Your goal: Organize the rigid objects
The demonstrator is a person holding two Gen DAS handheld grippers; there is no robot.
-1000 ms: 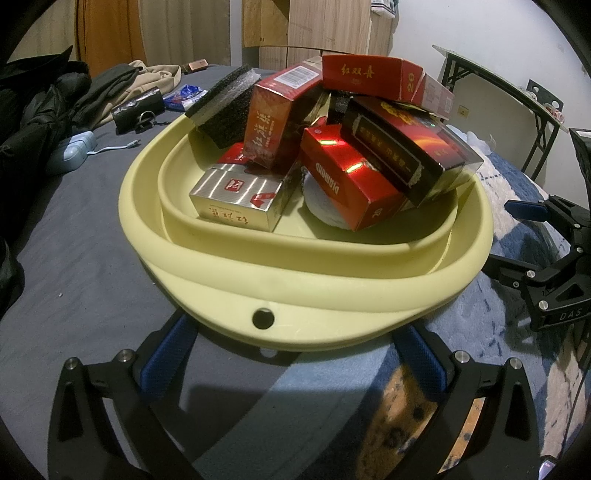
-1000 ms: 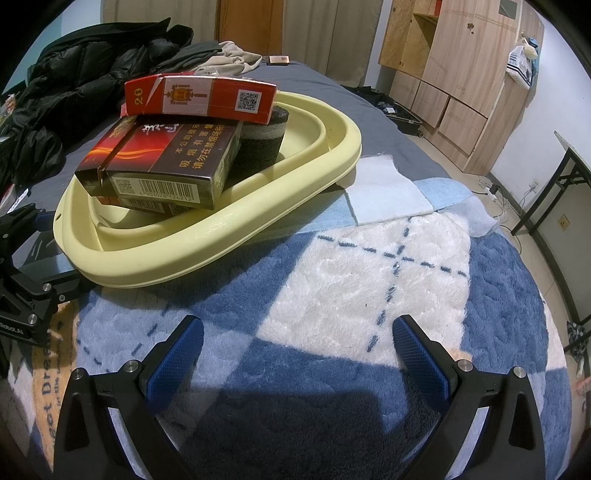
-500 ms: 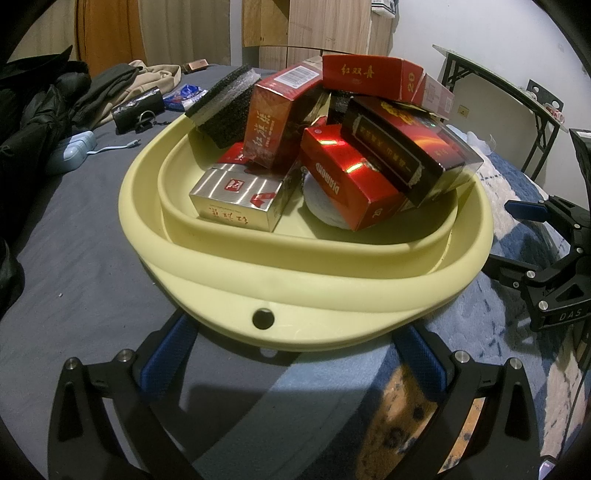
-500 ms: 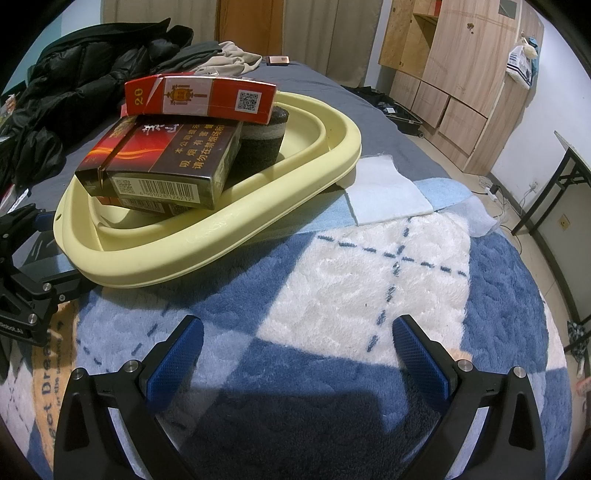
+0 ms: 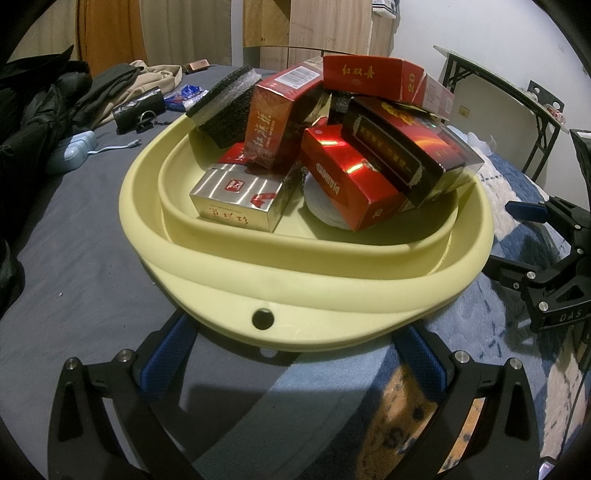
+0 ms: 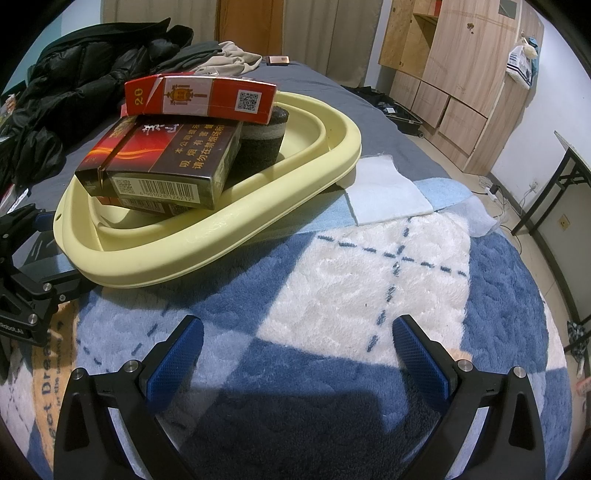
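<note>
Basins (image 5: 332, 295): 1
Cigarette boxes (image 5: 347, 184): 6 visible
Black sponges (image 5: 225, 110): 1
White cloths (image 6: 388, 192): 1
Grippers (image 6: 295, 350): 2

A bed with a grey sheet (image 6: 369, 122) fills the middle; a blue-and-white plush blanket (image 6: 351, 288) covers its near end; wooden wardrobes (image 6: 454, 70) stand at two o'clock; a black-framed table (image 6: 554, 177) at three; white wall (image 5: 491, 33) behind.

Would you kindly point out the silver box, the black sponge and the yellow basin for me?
silver box (image 5: 236, 201): left wrist view, on its striped top face.
black sponge (image 5: 225, 110): left wrist view, on its dark coarse side.
yellow basin (image 5: 332, 291): left wrist view, on the near outer rim.
</note>
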